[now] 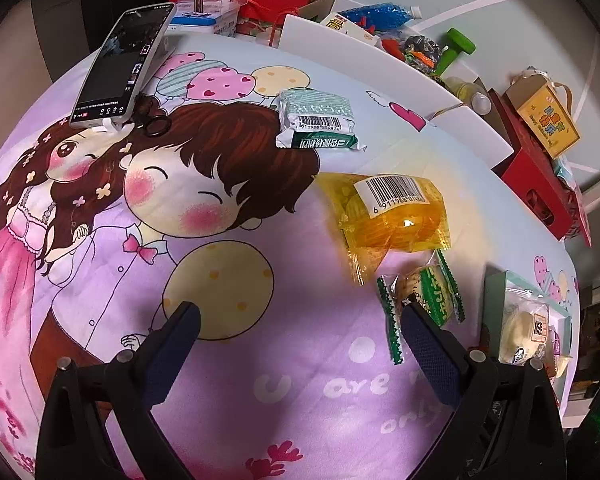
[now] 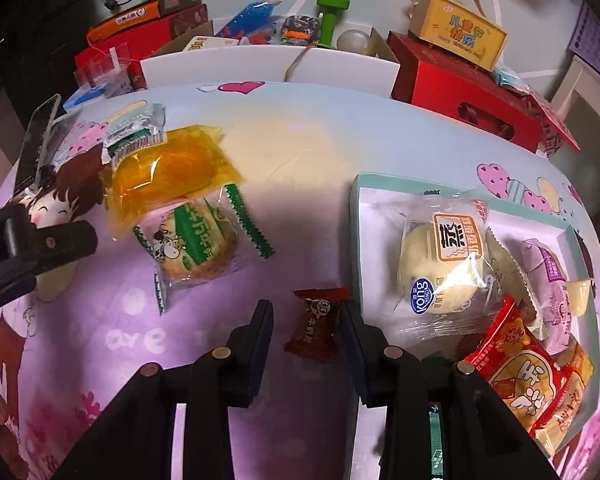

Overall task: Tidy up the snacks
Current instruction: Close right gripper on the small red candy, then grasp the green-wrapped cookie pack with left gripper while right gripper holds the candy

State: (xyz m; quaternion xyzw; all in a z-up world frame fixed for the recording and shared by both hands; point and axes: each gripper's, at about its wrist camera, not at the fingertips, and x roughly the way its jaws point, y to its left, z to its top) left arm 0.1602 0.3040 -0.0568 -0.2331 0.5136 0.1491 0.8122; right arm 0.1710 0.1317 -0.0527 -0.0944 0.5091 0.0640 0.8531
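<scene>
Snacks sit in the shallow mint-rimmed white tray (image 2: pixel 358 216) at right of the frame; an orange translucent cake packet (image 2: pixel 168 176) lies upper left. Small red-brown wrapped candy (image 2: pixel 316 324) lies between the right gripper's (image 2: pixel 306 320) wide-spread fingers; the left gripper's (image 1: pixel 300 320) fingers gape empty.

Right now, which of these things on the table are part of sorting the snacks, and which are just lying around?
Part of the job:
- tray, already holding snacks
- small red candy, between the open right gripper fingers
- green-edged cake packet
- yellow packet
- green-white packet

Just lying about:
- phone
- hair tie
- red boxes
- green dumbbell
</scene>
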